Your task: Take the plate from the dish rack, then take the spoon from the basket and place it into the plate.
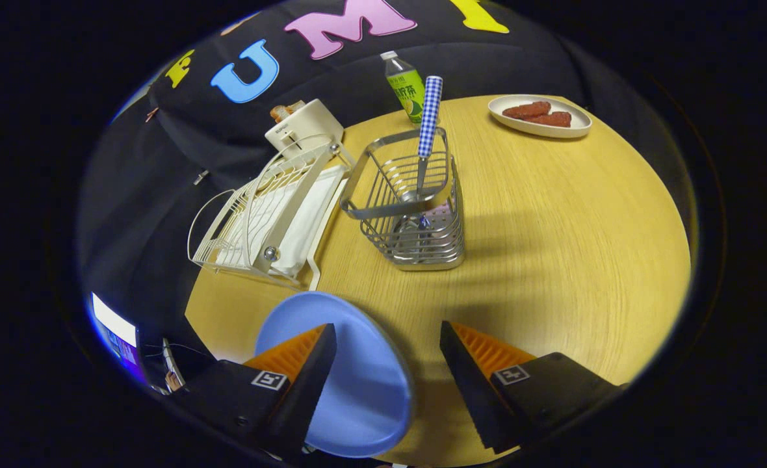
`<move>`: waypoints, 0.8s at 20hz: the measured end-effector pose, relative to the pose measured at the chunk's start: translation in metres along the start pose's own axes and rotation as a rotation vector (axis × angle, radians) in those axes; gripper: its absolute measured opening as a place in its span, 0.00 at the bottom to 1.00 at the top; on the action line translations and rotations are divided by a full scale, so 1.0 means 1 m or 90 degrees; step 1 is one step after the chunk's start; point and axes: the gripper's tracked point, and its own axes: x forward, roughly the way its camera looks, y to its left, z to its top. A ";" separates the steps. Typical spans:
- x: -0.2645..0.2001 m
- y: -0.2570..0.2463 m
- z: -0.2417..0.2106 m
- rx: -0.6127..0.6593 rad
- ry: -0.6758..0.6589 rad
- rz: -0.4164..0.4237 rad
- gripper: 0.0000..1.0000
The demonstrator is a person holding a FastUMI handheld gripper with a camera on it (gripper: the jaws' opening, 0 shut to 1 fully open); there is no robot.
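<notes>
We see the gripper with its fingers spread wide and nothing pressed between them — the blue plate lies on the wooden table, partly under the left finger. Ahead, the spoon stands handle-up in the wire basket, just beside the white dish rack.

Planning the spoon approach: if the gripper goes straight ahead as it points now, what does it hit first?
Probably the wire basket holding the spoon, beyond the open gripper. Bare table lies between. The blue plate sits by one finger, out of that line. Depth is uncertain.
</notes>
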 end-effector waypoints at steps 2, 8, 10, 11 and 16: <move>-0.014 0.000 0.022 -0.004 -0.036 -0.003 0.98; -0.046 0.005 0.133 -0.076 -0.206 -0.027 0.98; -0.044 0.005 0.168 -0.113 -0.249 -0.044 0.98; -0.038 0.004 0.180 -0.125 -0.258 -0.050 0.98; -0.003 -0.014 0.217 -0.096 -0.264 -0.078 0.98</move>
